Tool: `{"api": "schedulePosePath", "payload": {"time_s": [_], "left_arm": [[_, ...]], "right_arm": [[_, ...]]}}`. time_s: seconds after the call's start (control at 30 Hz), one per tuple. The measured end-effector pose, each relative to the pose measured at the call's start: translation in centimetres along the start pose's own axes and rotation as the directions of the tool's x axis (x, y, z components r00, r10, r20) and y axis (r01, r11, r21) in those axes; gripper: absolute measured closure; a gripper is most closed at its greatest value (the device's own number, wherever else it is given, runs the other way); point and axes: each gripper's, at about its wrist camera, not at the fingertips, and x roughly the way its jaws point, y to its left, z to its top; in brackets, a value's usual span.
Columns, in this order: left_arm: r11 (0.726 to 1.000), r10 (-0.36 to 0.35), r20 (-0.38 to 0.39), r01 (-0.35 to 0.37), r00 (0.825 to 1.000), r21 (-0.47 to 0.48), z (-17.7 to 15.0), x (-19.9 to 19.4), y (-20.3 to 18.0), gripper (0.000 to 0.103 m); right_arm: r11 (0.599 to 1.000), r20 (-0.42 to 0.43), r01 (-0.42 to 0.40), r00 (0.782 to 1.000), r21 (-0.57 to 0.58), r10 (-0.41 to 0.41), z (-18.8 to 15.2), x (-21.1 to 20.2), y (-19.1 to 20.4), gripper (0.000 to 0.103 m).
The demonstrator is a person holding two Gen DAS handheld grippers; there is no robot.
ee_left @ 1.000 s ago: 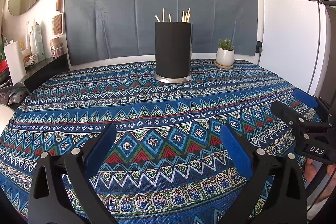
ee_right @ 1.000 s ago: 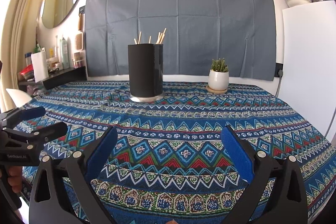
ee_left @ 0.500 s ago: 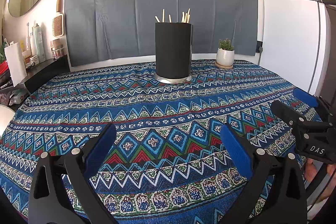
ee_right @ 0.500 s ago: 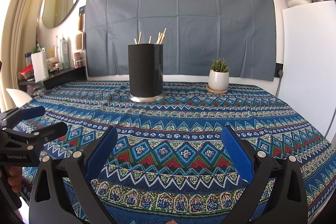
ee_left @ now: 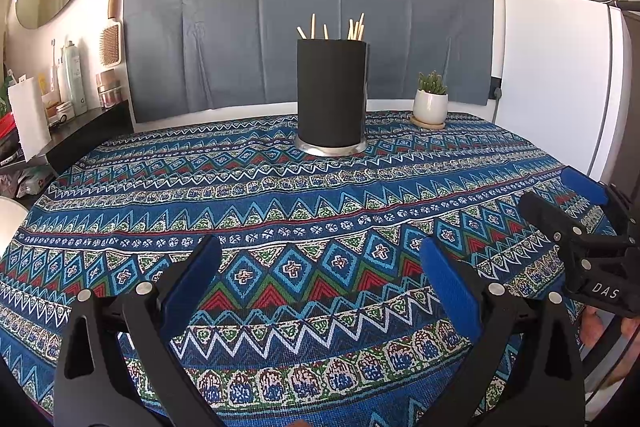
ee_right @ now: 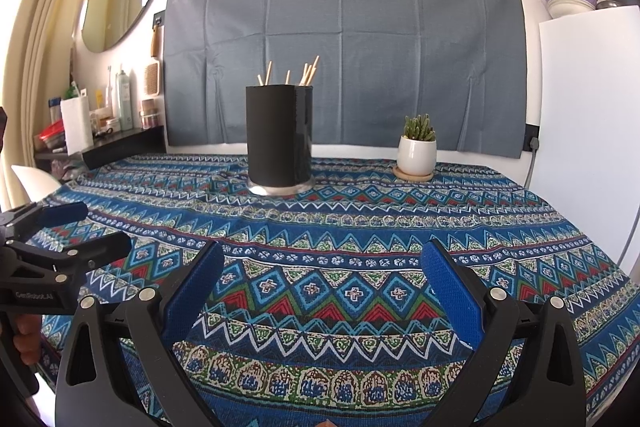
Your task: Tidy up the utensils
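A black cylindrical utensil holder point(ee_left: 331, 93) stands upright at the far middle of the table, also in the right wrist view point(ee_right: 279, 137). Several wooden chopstick tips point(ee_left: 352, 27) stick out of its top, also seen from the right wrist point(ee_right: 306, 71). My left gripper point(ee_left: 320, 267) is open and empty, low over the near table edge. My right gripper point(ee_right: 322, 267) is open and empty, also near the front edge. Each gripper shows in the other's view: the right one point(ee_left: 568, 203) at the right, the left one point(ee_right: 84, 231) at the left.
A patterned blue tablecloth point(ee_left: 280, 195) covers the table. A small potted succulent point(ee_left: 431, 103) sits at the back right. A white fridge point(ee_left: 560, 83) stands to the right, a shelf of bottles point(ee_left: 68, 83) to the left.
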Motion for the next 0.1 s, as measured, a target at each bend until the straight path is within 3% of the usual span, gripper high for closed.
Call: {"api": "schedulePosePath", "payload": {"time_s": [0.1], "left_arm": [[1.000, -0.011, -0.003, 0.011, 1.000, -0.007, 0.05, 0.10, 0.25, 0.006]], "right_arm": [[1.000, 0.001, 0.000, 1.000, 0.001, 0.000, -0.01, -0.01, 0.01, 0.008]]}}
